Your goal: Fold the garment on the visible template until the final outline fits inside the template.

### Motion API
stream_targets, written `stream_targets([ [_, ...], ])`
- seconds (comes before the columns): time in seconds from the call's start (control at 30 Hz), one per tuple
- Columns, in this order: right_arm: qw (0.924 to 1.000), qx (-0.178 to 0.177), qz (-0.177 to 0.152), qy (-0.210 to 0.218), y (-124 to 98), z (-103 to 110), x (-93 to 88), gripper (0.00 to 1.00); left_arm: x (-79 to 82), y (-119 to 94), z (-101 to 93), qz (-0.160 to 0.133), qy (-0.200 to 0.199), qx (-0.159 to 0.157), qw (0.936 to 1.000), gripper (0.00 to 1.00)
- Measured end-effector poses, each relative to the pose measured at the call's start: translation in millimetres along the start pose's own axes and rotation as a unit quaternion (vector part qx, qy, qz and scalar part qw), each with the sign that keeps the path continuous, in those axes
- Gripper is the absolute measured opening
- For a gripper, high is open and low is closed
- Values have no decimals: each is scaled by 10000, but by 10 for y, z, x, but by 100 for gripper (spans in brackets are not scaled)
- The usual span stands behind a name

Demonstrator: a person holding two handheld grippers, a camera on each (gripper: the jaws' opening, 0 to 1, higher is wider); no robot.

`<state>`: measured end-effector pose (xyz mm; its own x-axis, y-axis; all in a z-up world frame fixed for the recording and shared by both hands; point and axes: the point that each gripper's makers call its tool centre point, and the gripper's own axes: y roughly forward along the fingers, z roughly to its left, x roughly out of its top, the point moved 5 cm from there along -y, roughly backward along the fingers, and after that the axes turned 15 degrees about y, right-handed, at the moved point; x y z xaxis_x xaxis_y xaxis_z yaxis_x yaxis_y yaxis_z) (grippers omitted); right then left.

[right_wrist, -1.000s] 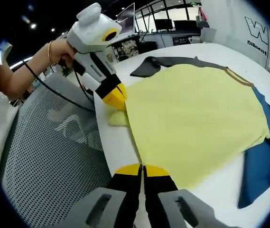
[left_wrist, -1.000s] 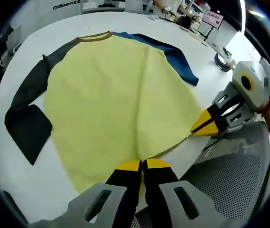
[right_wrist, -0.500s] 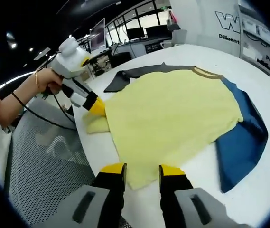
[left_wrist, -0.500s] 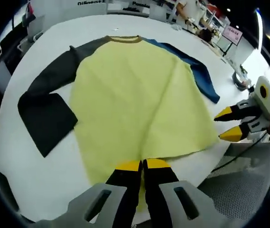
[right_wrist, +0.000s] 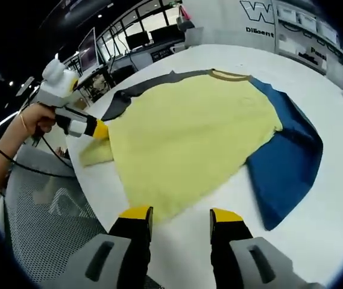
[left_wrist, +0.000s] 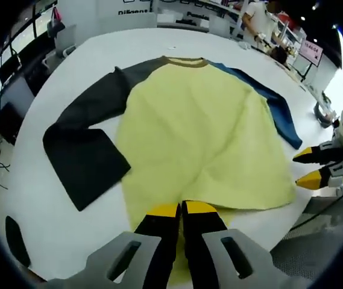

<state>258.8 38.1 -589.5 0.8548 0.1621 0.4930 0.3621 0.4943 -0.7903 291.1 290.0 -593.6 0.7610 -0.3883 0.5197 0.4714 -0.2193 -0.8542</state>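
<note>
A long-sleeved shirt with a yellow body (left_wrist: 201, 132) lies flat on the white table (left_wrist: 44, 205). Its dark grey sleeve (left_wrist: 87, 156) is bent back on the left, and its blue sleeve (left_wrist: 276, 111) runs along the right. My left gripper (left_wrist: 181, 209) is shut on the shirt's bottom hem, with yellow cloth running under its jaws. In the right gripper view the left gripper (right_wrist: 96, 130) pinches a hem corner at the table's edge. My right gripper (right_wrist: 181, 215) is open just off the yellow hem (right_wrist: 159, 205), holding nothing. It appears in the left gripper view as the right gripper (left_wrist: 311, 167), jaws apart beside the shirt's corner.
A grey mesh chair (right_wrist: 35, 223) stands beyond the table's near edge. A person's hand (right_wrist: 29, 120) holds the left gripper, trailing a black cable. Desks and monitors (right_wrist: 129, 45) line the room's back. The blue sleeve (right_wrist: 286, 159) lies folded on bare table.
My right gripper opened, let go of the hem and drew back from it. Both views have pulled back from the shirt. The left gripper stays shut on the hem.
</note>
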Motion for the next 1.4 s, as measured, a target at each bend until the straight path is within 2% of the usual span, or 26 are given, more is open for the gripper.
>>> stream_targets([
  [0.17, 9986, 94, -174, 481, 50, 34, 33, 25, -18, 31, -1, 44, -41, -31, 10000, 6],
  [0.23, 9984, 77, -148, 535, 74, 36, 32, 23, -19, 37, 6, 43, -69, -49, 10000, 6],
  [0.37, 9984, -77, -45, 557, 129, 41, 10, 20, -23, 38, 10, 29, -126, -70, 9999, 6],
  [0.53, 9983, -212, 100, 535, 171, 49, -39, 7, -25, 42, 8, 23, -140, -83, 9999, 6],
  [0.6, 9986, -400, 77, 336, 169, 20, -34, 1, -25, 40, 8, 22, -127, -94, 9999, 6],
  [0.77, 9990, -415, 111, 158, 175, 40, -48, 0, -27, 38, 9, 21, -111, -116, 9999, 6],
  [0.87, 9990, -416, 125, 95, 166, 28, -44, 0, -14, 33, 0, -36, 183, -129, 9997, 6],
  [0.93, 9989, -426, 194, 24, 123, 23, -49, 0, -20, 26, -8, -60, 183, -145, 9997, 6],
  [1.0, 9985, -464, 268, -60, 71, 0, -44, 0, -23, 8, -26, -131, 162, -248, 9995, 6],
  [1.1, 9980, -495, 384, -79, -1, -45, -43, 0, -34, -40, -86, -235, 60, -569, 9981, 7],
  [1.33, 9962, -634, 602, -47, -84, -192, -64, 0, -9, -166, -134, -414, 233, -753, 9960, 14],
  [1.4, 9957, -657, 657, -56, -97, -221, -80, 0, 9, -216, -136, -457, 165, -794, 9957, 18],
])
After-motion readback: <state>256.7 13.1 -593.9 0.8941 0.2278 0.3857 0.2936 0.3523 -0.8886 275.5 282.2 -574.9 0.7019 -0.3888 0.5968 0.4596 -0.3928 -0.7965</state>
